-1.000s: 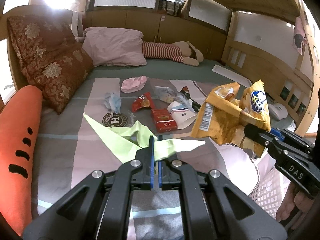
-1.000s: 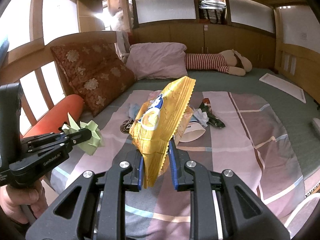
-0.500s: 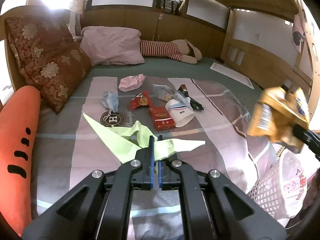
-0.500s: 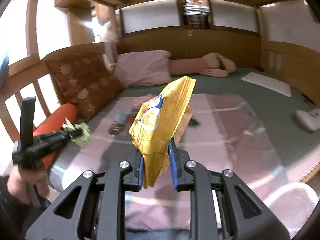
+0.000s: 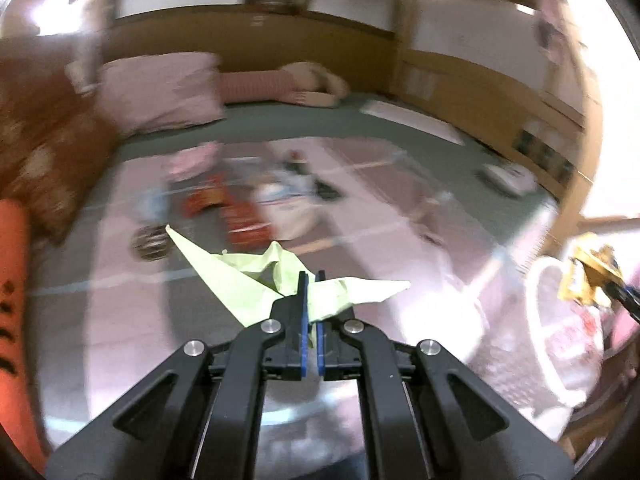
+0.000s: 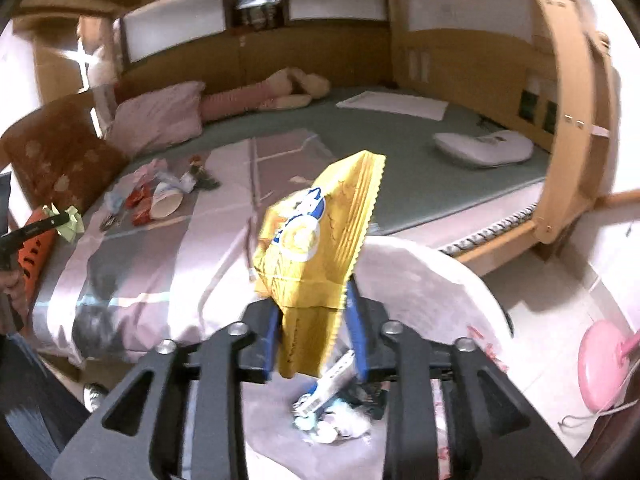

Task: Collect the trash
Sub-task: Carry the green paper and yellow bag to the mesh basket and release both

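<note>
The step in hand is the drop: the right gripper (image 6: pixel 314 334) hangs over the open mouth of the trash bag (image 6: pixel 432 276), which stands off the near edge of the bed (image 6: pixel 168 264), and its jaws have just been opening with the yellow chip bag (image 6: pixel 320 240) between them. The pads now look spread wider than the bag's bottom edge, so it seems released or nearly so, though it is not clear whether one pad touches it. Wrappers and crumpled bits already lie inside the trash bag below. The left gripper (image 5: pixel 311 292) is pressed together, pinching a green folded paper (image 5: pixel 256 280) out over the near part of the bed. More litter sits toward the bed's far left part: a paper cup (image 6: pixel 166 204), red wrappers (image 6: pixel 138 206) and a pink crumple (image 5: pixel 188 160). Next, judging by this, the chip bag must fall clear into the trash bag, then the left gripper should carry the paper across to the same opening and let go there.
</note>
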`<state>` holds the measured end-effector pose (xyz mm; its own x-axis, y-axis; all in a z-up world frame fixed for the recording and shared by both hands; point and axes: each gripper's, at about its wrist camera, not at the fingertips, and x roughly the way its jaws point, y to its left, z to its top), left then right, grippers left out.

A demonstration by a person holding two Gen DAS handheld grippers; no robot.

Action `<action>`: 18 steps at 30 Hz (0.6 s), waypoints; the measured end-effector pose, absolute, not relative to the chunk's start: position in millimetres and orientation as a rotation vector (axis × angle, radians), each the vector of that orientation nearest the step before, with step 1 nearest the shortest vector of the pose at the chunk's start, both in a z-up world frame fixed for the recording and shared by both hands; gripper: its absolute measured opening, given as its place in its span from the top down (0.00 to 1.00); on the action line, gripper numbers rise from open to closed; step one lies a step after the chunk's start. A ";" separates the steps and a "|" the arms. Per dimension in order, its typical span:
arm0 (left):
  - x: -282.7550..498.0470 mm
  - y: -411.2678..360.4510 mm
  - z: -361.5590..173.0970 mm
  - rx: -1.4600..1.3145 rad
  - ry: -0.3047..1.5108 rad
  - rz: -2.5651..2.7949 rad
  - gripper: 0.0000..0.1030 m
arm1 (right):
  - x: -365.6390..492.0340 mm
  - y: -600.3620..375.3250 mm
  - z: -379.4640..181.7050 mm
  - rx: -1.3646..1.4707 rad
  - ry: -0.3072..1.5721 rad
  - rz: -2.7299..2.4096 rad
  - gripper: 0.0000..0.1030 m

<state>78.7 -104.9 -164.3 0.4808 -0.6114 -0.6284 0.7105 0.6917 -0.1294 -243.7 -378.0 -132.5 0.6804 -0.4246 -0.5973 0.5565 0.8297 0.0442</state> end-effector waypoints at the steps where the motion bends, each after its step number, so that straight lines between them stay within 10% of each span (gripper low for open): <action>1: 66.5 -120.9 -162.6 0.172 0.696 -0.861 0.96 | -252.7 -380.4 -128.7 0.234 0.567 -0.582 0.22; 2: 55.2 -134.9 -161.2 0.182 0.695 -0.907 0.96 | -258.8 -379.7 -124.1 0.229 0.525 -0.605 0.09; 12: -98.7 -306.1 -154.1 0.269 0.743 -1.457 0.94 | -296.9 -377.7 -61.4 0.216 0.182 -0.663 0.05; 13: -108.9 -316.3 -154.8 0.273 0.745 -1.501 0.87 | -297.4 -376.7 -57.0 0.212 0.167 -0.654 0.05; 16: -118.9 -333.6 -159.5 0.300 0.750 -1.505 0.14 | -293.5 -375.3 -49.6 0.198 0.148 -0.629 0.05; 18: -105.8 -324.5 -156.8 0.267 0.714 -1.432 0.11 | -286.1 -371.4 -49.0 0.194 0.156 -0.606 0.05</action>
<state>-105.8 -324.5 -156.8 -0.0233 -0.8053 -0.5925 0.9577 0.1521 -0.2443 -286.1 -371.4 -49.0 0.8112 -0.5490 -0.2015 0.5781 0.8048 0.1347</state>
